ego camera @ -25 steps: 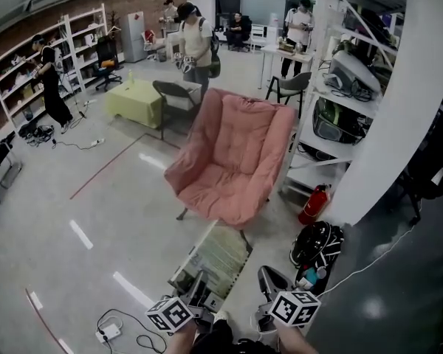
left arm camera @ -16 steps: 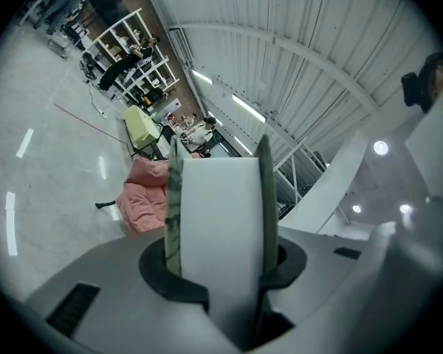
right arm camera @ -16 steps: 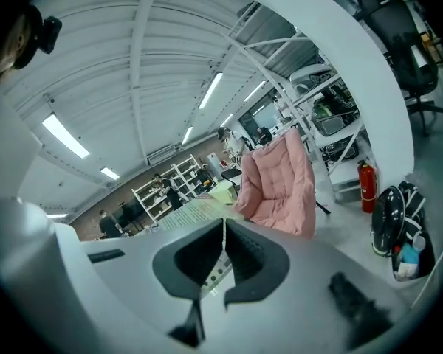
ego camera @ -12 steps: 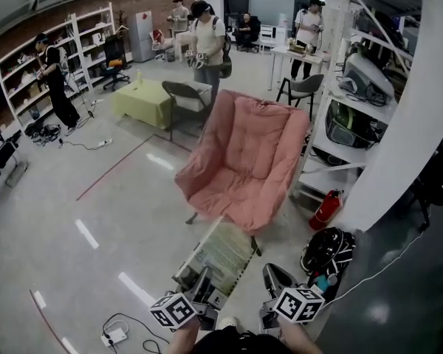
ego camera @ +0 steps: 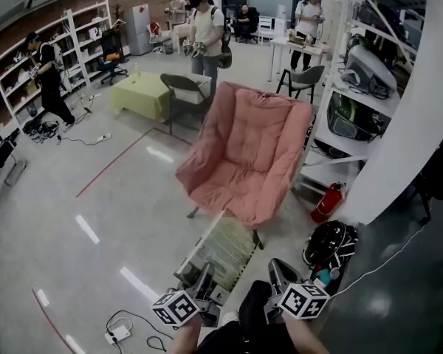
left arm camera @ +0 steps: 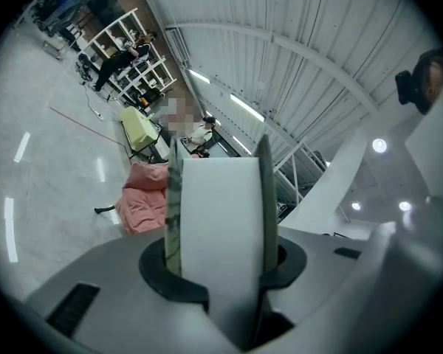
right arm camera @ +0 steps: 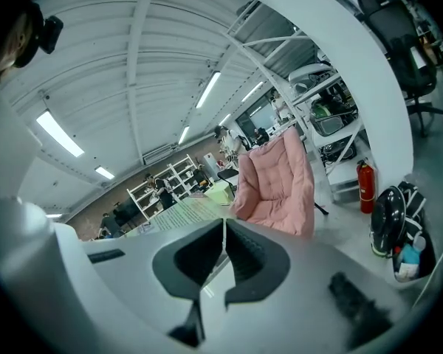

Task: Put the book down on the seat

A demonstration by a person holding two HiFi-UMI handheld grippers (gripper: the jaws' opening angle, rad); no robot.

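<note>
The book (ego camera: pixel 220 253) is pinched at its near edge in my left gripper (ego camera: pixel 203 280), just short of the pink chair (ego camera: pixel 244 153). My right gripper (ego camera: pixel 278 273) is pressed together, empty. I'd carry the book level over the chair's cushion and lower it flat before letting go

The thick book (ego camera: pixel 220 248) with a pale green printed cover is in the air, tilted, its near edge clamped in the left gripper (ego camera: pixel 201 280). Its far edge reaches near the front of the pink padded seat (ego camera: pixel 240 161).

One book (ego camera: pixel 220 251), one pink chair (ego camera: pixel 244 153), two grippers (ego camera: pixel 204 277) (ego camera: pixel 275 268), one fire extinguisher (ego camera: pixel 327 201).
</note>
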